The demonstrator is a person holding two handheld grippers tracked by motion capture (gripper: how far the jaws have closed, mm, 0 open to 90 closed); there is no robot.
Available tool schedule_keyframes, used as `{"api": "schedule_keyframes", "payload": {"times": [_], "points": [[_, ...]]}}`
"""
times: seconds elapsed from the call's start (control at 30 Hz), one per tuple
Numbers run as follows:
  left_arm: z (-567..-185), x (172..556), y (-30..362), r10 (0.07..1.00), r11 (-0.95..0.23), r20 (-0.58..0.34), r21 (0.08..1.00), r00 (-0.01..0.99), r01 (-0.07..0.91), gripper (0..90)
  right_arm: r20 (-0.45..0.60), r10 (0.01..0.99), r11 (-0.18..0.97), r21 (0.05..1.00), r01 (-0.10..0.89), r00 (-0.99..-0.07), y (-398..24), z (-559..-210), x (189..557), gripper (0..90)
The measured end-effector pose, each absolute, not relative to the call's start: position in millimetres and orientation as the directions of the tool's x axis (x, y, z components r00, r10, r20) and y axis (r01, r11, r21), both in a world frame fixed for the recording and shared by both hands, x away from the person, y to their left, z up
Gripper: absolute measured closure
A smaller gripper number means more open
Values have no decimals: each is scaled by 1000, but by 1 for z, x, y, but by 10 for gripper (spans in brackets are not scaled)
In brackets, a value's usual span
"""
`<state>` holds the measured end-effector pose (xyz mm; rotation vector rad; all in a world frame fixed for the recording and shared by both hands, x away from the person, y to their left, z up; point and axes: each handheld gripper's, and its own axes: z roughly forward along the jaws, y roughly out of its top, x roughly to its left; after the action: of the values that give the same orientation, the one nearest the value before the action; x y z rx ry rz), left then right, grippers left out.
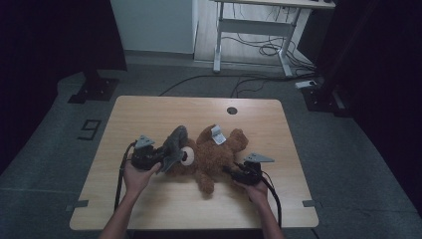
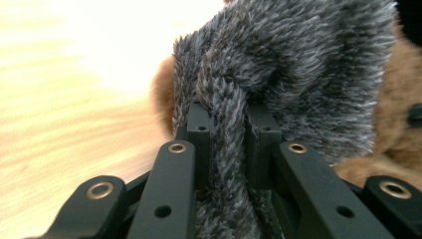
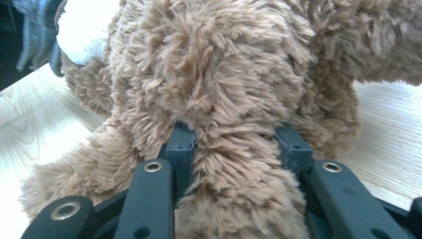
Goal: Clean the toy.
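A: Brown plush, shaggy and long-fibred: the teddy bear (image 1: 214, 157) lies on its back between the two grippers, limbs spread, a white muzzle (image 1: 188, 156) turned toward the left gripper (image 1: 158, 158).

B: And the grey piece?

A: Grey faux fur with paler, frosted tips, a soft garment (image 1: 174, 146) draped over the bear's head. In the left gripper view a folded ridge of that fur (image 2: 226, 149) runs straight between the black jaws, which are clenched tight on it. The garment sits just ahead of that gripper, touching the bear.

B: The right gripper (image 1: 234, 172)?

A: Clamped on a thick roll of the bear's brown pile (image 3: 234, 154); the fur bulges out around both pads. The bear's body rises directly beyond its jaws.

B: Surface and room?

A: A pale wood-grain table (image 1: 149, 114), rectangular with rounded corners and a round cable port (image 1: 232, 110) at the far edge. It stands on grey floor; beyond it are a white desk frame (image 1: 254, 30), loose cables (image 1: 259, 50) and dark curtains on both sides.

B: What cannot be read?

A: Which limb the right gripper holds is buried in fur. The garment's full shape is bunched and unclear. A white tag (image 1: 217, 134) lies on the bear, its print too small to read. The room is dim.
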<state>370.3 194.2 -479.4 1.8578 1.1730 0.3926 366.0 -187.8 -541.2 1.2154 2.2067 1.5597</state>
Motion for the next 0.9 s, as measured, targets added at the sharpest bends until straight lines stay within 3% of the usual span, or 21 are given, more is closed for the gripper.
{"api": "schedule_keyframes", "payload": {"times": [0.2,0.4,0.5,0.63,0.77,0.9], "points": [[-502,375,200,877,-210,-127,765,463,609,766,302,697,111,851,514,-650,-188,-542,366,610],[-516,379,202,881,-203,-147,740,449,641,767,305,697,109,850,516,-649,-189,-542,366,610],[-498,376,211,871,-149,-193,772,451,618,768,310,697,104,848,519,-646,-189,-542,366,609],[-469,371,207,850,-151,-184,812,493,564,767,314,694,102,848,520,-648,-190,-542,366,608],[-432,364,165,791,-227,-125,849,599,478,767,312,698,100,849,519,-644,-189,-542,366,608],[-422,364,129,746,-273,-104,853,658,444,767,312,699,100,848,520,-644,-189,-542,365,608]]}}
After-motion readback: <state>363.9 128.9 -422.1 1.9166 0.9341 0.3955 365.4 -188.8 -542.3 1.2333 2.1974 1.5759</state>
